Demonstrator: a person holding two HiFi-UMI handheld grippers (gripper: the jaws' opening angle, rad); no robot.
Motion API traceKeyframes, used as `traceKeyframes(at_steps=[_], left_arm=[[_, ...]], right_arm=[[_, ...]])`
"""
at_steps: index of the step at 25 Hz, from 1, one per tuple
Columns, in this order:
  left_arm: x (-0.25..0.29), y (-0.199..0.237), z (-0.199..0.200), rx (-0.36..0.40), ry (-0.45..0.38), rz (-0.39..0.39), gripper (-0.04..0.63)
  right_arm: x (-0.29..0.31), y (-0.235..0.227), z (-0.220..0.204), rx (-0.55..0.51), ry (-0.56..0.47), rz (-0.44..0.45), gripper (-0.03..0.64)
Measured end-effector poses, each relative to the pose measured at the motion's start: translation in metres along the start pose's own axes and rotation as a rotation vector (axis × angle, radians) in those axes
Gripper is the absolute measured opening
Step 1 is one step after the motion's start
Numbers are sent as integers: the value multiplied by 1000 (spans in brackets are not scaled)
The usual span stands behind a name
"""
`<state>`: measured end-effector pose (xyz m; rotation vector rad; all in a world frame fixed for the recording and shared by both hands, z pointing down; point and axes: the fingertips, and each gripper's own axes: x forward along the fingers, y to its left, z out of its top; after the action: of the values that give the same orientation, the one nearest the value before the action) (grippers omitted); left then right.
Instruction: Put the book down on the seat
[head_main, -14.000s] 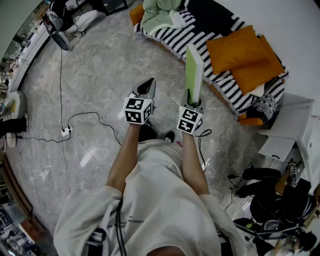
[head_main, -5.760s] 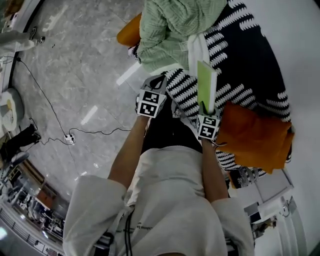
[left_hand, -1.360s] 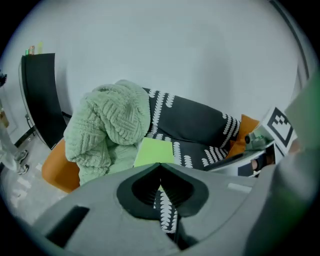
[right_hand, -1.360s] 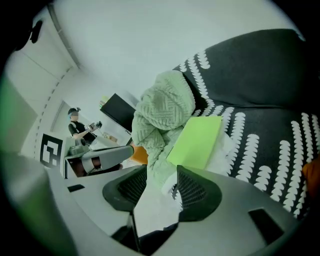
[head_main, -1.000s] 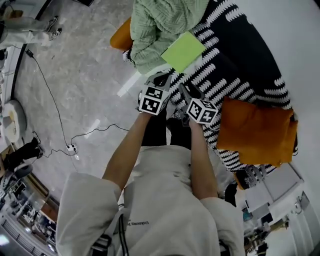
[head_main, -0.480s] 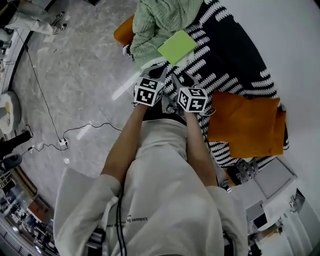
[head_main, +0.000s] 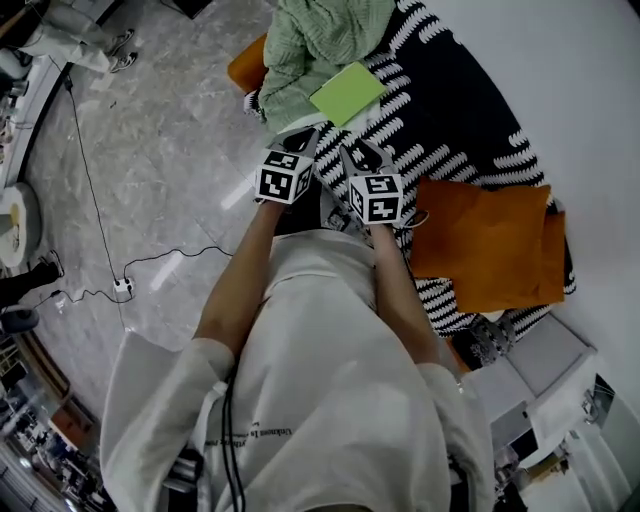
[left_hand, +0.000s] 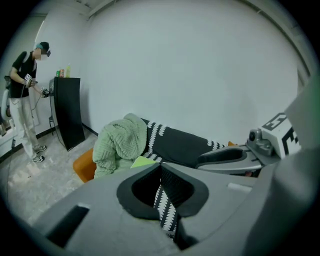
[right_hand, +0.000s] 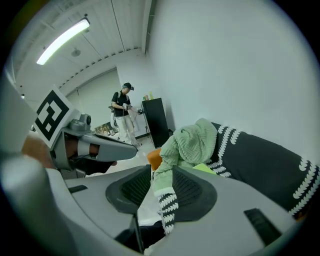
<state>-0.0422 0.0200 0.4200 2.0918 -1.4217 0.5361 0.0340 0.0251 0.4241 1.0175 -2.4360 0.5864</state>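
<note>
Grey marble floor and a striped sofa against a white wall fill the head view. At upper centre the green book is laid flat on the seat beside a green blanket, above both grippers and clear of them. The left gripper is held with its tips pressed together. The right gripper is parted, its jaws having just been closing, with nothing between them. A ceiling strip light is shown only in the right gripper view, and a socket strip on the floor only in the head view.
</note>
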Motion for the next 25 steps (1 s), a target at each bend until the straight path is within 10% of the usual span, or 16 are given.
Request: traceKeyframes(at_steps=[25], left_arm=[[-17, -17, -7, 15, -24, -36, 8]], right_arm=[[-28, -13, -7, 5, -49, -103, 11]])
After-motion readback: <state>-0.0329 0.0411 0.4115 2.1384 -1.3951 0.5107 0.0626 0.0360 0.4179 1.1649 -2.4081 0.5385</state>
